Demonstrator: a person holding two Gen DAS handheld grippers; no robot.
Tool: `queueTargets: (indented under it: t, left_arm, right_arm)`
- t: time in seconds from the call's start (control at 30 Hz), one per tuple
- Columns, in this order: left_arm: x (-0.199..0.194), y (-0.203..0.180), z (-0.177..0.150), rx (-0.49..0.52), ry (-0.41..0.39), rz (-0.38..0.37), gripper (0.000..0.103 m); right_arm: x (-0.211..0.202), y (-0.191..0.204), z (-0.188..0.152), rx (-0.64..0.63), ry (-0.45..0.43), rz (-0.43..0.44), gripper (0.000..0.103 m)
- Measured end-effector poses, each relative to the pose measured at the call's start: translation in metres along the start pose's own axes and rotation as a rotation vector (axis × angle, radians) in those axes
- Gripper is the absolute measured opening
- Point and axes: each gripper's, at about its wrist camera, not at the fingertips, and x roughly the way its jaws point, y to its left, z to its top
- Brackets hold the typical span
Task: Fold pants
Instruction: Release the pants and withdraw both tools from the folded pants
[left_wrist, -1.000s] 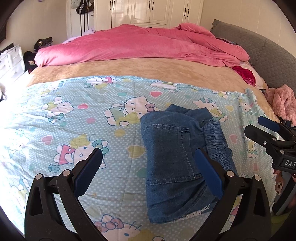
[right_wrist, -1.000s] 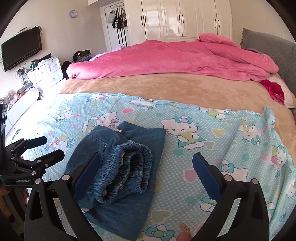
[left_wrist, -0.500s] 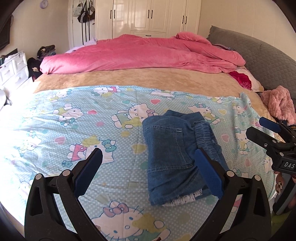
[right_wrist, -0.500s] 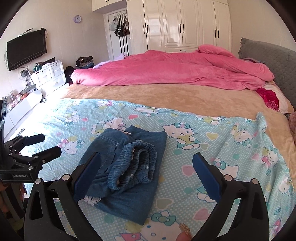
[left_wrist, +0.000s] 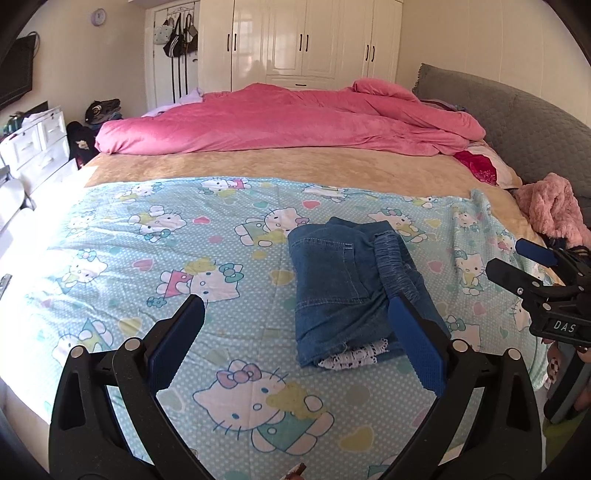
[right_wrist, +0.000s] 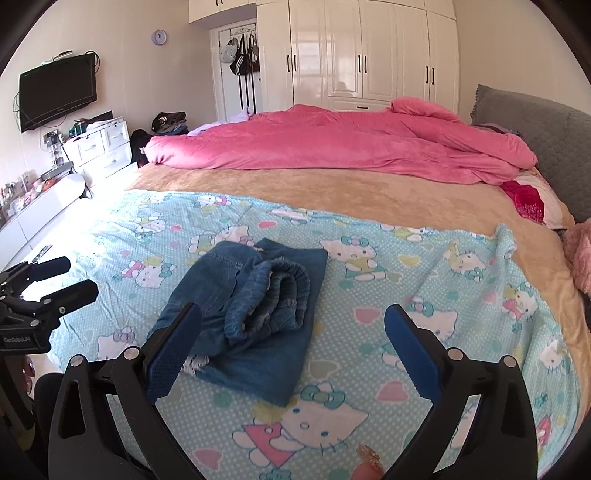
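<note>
Both our claws, left claw (left_wrist: 295, 332) and right claw (right_wrist: 293, 330), hang released above the bed (right_wrist: 314, 188). The pants (left_wrist: 351, 291) sit folded mid-sheet, but that loose waistband roll could flop open if bumped.

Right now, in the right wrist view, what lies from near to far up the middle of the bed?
Hello Kitty sheet → folded denim pants → tan blanket → pink duvet → white wardrobe
</note>
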Motion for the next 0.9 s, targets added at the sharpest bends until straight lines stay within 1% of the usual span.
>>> queueTargets:
  t: [0.17,0.57,0.67,0.77,0.9]
  left_arm:
    - [-0.005,-0.003,-0.015,0.004,0.009,0.005,0.094]
    - [0.003,-0.012,-0.055,0.021,0.085,0.01,0.094]
    - [0.006,-0.013,-0.063,0.024,0.108,0.011,0.094]
    - [0.01,-0.012,-0.071,0.021,0.128,0.014,0.094]
    - [0.019,-0.009,-0.081,0.013,0.168,0.022,0.094]
  right_arm:
    - [-0.006,0.004,-0.014,-0.005,0.02,0.0,0.099]
    - [-0.01,0.007,-0.042,0.002,0.048,-0.005,0.099]
    - [-0.003,0.006,-0.054,0.009,0.084,-0.021,0.099]
    - [0.006,0.007,-0.067,0.021,0.135,-0.015,0.099]
    - [0.014,0.009,-0.078,0.028,0.163,-0.013,0.099]
